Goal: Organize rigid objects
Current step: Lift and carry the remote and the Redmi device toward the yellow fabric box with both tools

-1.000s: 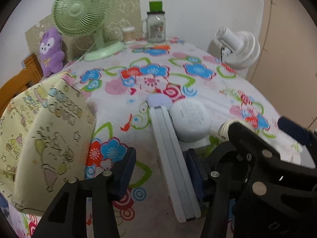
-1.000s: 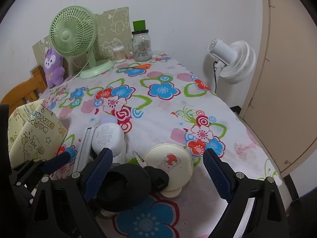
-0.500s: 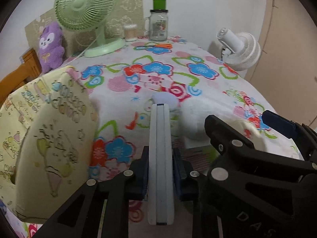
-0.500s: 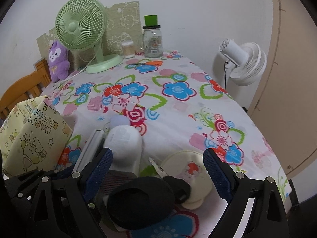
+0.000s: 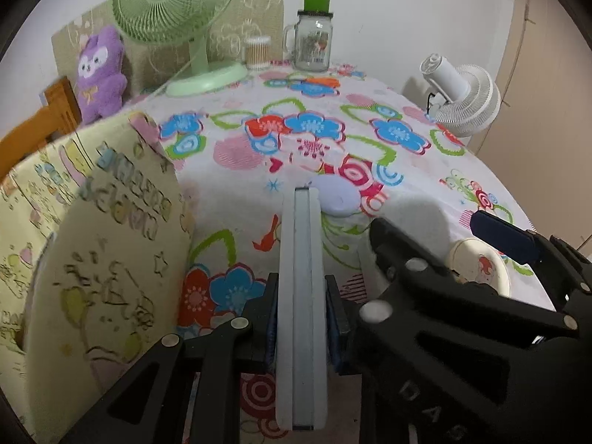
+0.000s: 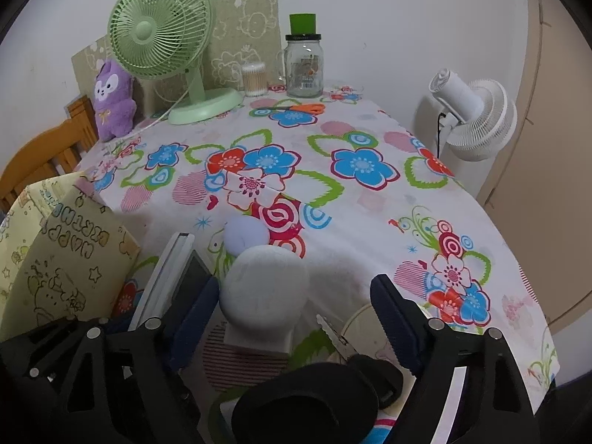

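Left wrist view: the left gripper (image 5: pixel 301 327) has its fingers (image 5: pixel 335 323) clamped on one flat white case (image 5: pixel 302 303), held edge-up above the tabletop (image 5: pixel 236 170). One yellow gift bag (image 5: pixel 88 251) stands just left of it, near the tabletop's left edge. The right gripper (image 6: pixel 296 318) has its fingers (image 6: pixel 394 320) apart and closing, with one white domed device (image 6: pixel 264 292) between them, not yet pressed. One lilac disc (image 6: pixel 246 235) lies just behind that device, and one cream round case (image 5: pixel 481 268) beside it. Two fans appear: one green desk fan (image 6: pixel 162 33) at the far edge, one white fan (image 6: pixel 477 114) off the right edge. The floral middle lies open.
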Tool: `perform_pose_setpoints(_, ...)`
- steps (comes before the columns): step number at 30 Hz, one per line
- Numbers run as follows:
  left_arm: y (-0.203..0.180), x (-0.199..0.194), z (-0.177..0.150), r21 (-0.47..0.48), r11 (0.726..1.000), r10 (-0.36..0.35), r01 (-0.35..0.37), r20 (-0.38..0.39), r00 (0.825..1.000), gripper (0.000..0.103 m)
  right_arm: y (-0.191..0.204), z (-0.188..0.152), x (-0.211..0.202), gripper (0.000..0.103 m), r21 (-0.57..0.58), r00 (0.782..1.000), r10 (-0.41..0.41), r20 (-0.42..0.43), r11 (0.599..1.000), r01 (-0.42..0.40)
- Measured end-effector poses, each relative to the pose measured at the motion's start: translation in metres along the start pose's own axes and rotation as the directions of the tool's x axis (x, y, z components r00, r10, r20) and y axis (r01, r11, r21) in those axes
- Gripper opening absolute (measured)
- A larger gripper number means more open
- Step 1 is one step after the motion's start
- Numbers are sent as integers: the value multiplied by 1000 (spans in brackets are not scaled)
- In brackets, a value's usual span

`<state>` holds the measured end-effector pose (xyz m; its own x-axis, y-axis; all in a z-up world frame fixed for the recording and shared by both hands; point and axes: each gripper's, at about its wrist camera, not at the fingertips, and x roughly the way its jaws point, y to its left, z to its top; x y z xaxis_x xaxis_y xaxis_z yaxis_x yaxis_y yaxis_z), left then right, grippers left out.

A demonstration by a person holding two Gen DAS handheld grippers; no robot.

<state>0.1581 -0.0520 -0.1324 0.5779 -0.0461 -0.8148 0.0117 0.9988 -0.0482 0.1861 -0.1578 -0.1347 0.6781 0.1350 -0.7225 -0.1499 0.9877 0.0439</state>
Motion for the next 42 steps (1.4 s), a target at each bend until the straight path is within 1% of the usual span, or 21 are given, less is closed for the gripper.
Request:
perform_pose_setpoints(2, -1, 3, 0, 0, 1000, 1, -1, -6, 1000, 22, 0, 0, 3, 71, 4, 1000, -4, -8, 1000, 4)
perform_pose_setpoints(4, -2, 3, -1, 5, 1000, 4, -4, -1, 1000, 21, -1, -1, 8, 65, 8, 1000, 1, -28, 1000, -1)
perform_pose_setpoints(6, -2, 3, 0, 4, 1000, 1, -1, 0, 1000, 21, -3, -1, 9, 58, 21, 1000, 17, -26, 1000, -16)
perform_pose_setpoints(13, -3, 0, -2, 11, 1000, -10, 10, 3, 1000, 20, -3, -3, 4, 57, 23, 1000, 13, -10, 1000, -13)
perform_pose_setpoints(20, -6, -12, -5, 23, 1000, -12, 12, 27, 1000, 20, -4, -5, -9, 58, 24, 1000, 6, 13, 1000, -7)
perform_pose_setpoints(42, -12, -65, -22, 57, 998, -38, 33, 94, 995, 20, 0, -19, -73, 58, 34, 995, -31, 91, 999, 28)
